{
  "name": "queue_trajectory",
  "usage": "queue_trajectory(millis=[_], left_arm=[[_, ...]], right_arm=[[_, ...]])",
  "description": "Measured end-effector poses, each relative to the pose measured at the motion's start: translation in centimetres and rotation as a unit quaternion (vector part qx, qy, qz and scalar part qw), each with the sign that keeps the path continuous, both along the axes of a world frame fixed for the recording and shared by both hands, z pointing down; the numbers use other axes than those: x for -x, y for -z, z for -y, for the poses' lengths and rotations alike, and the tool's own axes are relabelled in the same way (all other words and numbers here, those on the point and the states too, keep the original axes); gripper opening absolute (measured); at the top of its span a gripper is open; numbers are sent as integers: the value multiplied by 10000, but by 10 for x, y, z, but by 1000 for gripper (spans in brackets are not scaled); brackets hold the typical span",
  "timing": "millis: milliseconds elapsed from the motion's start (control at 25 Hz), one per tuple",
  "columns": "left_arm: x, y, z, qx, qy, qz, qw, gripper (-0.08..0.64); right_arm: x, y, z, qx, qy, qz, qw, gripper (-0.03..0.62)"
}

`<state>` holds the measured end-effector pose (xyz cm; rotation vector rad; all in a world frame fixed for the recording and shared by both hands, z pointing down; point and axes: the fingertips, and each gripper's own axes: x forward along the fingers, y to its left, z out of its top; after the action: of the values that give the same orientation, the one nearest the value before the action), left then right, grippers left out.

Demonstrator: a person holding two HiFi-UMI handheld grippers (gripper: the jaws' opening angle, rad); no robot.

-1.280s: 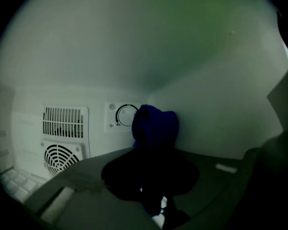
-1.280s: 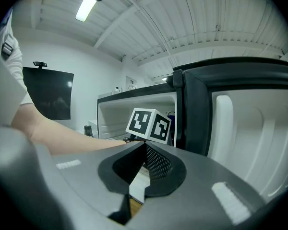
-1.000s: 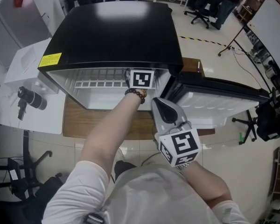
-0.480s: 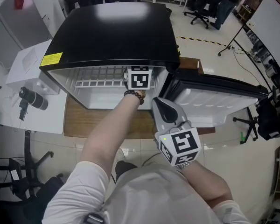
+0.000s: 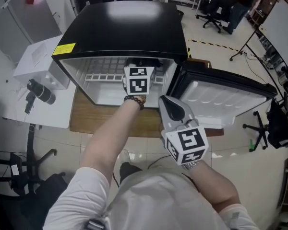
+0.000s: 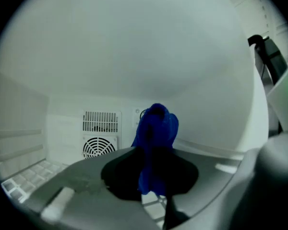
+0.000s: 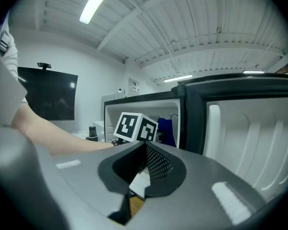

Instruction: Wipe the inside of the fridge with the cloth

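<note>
Left gripper (image 6: 151, 183) deep in fridge (image 5: 120, 28), cloth (image 6: 156, 128) bulging past its tips. Clear air ahead up to back wall (image 6: 67, 123) with fan grille (image 6: 98, 147). Side wall (image 6: 216, 109) close on its right, wire shelf (image 6: 17, 176) below-left. Right gripper (image 7: 143, 171) outside: door (image 7: 249, 138) blocks right, arm (image 7: 53, 138) crosses left into the opening ahead.

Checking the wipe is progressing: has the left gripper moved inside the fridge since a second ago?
Yes. In the head view, the left gripper, clamping the cloth, has slid left along the fridge opening, away from the door-side wall.
</note>
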<state>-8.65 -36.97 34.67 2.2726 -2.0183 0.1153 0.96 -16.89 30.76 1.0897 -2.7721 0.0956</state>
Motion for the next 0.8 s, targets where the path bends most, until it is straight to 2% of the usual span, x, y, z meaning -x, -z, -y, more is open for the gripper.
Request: queue_trajectory(millis=[480, 800], left_arm=[[25, 12, -82, -196, 192, -19, 9996, 64], [25, 16, -151, -319, -124, -112, 9994, 67]], right_arm=[[8, -4, -23, -69, 373, -146, 9992, 26], [22, -15, -34, -130, 805, -376, 9960, 67]])
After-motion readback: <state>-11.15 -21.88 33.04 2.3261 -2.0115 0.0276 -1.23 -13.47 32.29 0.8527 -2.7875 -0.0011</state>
